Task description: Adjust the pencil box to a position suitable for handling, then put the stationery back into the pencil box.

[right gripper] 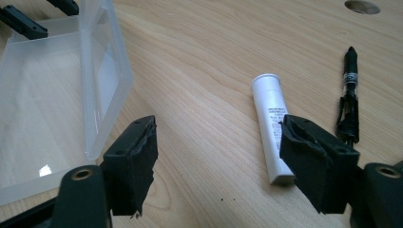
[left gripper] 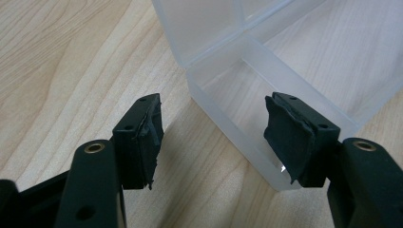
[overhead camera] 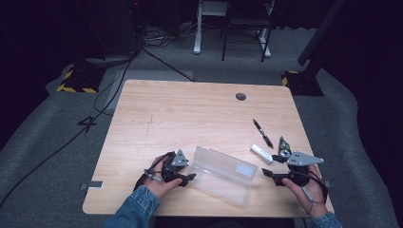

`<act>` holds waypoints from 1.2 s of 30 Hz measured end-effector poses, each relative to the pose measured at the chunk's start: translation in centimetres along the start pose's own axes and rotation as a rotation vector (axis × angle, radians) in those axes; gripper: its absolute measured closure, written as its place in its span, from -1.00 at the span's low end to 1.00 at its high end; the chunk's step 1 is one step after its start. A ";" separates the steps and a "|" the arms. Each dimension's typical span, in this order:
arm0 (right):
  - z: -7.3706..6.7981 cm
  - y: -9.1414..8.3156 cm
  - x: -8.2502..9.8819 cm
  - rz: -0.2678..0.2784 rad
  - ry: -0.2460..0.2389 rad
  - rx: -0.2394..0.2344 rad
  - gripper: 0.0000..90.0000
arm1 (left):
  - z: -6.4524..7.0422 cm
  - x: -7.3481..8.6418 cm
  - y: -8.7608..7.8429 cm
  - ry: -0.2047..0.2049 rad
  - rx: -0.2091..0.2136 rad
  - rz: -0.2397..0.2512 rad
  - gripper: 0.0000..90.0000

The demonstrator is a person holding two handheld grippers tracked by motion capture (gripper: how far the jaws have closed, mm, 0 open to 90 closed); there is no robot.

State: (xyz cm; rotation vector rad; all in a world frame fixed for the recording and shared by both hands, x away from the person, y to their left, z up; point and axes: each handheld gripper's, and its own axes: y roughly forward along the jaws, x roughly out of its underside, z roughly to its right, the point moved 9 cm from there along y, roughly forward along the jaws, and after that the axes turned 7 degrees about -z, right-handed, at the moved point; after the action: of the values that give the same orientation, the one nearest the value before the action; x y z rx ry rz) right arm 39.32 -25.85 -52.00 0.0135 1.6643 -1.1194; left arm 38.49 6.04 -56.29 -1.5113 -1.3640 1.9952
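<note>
A clear plastic box [overhead camera: 223,178] lies open near the table's front edge, its lid [overhead camera: 216,159] standing up behind it. My left gripper [overhead camera: 190,176] is at the box's left end, open. In the left gripper view the box's [left gripper: 247,61] near corner sits between the spread jaws of the left gripper [left gripper: 214,123], and neither pad presses on it. My right gripper [overhead camera: 267,173] is open just right of the box. In the right gripper view the right gripper [right gripper: 218,142] is over bare wood, with a white tube [right gripper: 272,123] beside one pad and the box [right gripper: 47,95] to its left.
The white tube [overhead camera: 262,153] and a black pen [overhead camera: 262,133] lie right of the box, with a small green item [overhead camera: 284,145] beyond the right gripper. A round cable hole [overhead camera: 241,96] is near the table's far edge. Cables and stands cover the floor behind.
</note>
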 end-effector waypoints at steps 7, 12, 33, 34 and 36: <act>0.2 -0.3 -0.1 0.007 0.009 0.007 -0.36 | -0.1 -0.4 -0.8 -0.016 -0.025 0.033 -0.33; 0.5 -0.7 -0.3 0.015 0.013 0.018 -0.36 | -0.3 -0.9 -2.0 -0.026 -0.052 0.084 -0.35; 2.8 -1.2 -1.9 -0.009 0.061 0.067 -0.40 | -6.2 2.7 -4.2 -0.214 -0.230 0.058 -0.42; 3.1 -1.1 -1.9 -0.019 0.063 0.079 -0.39 | -6.5 3.0 -4.1 -0.223 -0.236 0.051 -0.42; 3.5 -0.9 -2.4 -0.003 0.097 0.097 -0.36 | -6.7 3.5 -4.1 -0.236 -0.236 0.042 -0.43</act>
State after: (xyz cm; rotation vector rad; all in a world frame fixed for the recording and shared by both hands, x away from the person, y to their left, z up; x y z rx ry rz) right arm 42.44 -27.47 -49.50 0.1293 1.6945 -1.2178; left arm 41.70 13.94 -55.04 -1.4437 -1.7277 2.1583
